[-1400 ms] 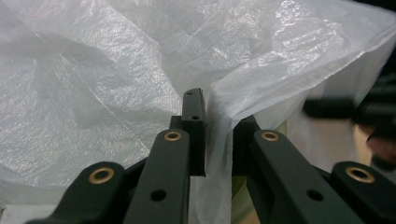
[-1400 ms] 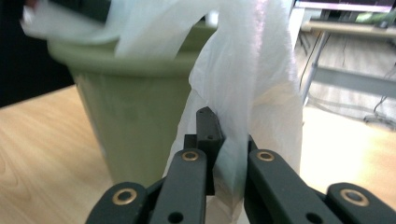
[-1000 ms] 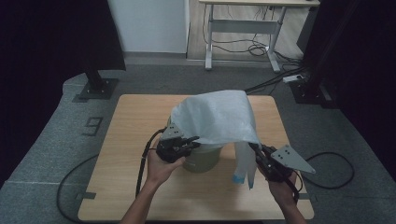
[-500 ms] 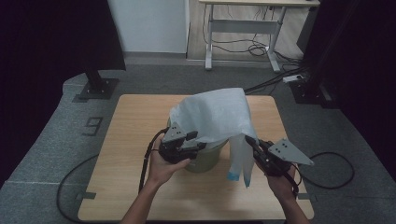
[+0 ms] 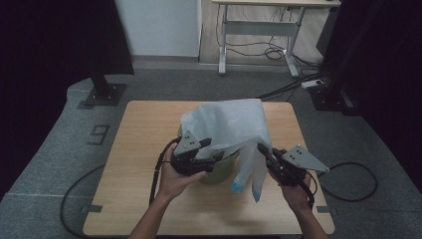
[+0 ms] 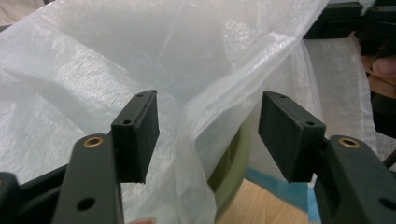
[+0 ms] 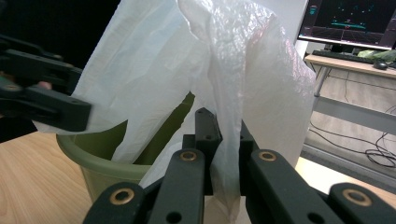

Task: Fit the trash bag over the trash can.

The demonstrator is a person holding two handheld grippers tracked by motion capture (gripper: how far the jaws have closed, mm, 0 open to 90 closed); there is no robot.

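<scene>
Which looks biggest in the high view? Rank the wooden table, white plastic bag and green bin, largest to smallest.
1. Wooden table
2. White plastic bag
3. Green bin, mostly draped by the bag, so its full size is unsure.

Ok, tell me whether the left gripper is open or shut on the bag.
Open. The left gripper has just been opening; its pads stand apart, and the white plastic bag hangs loose between them, unpinched, above the green bin.

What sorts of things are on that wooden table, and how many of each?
White plastic bag: 1
Green bin: 1
Hand-held grippers: 2, the left gripper and the right gripper
Total: 4
</scene>
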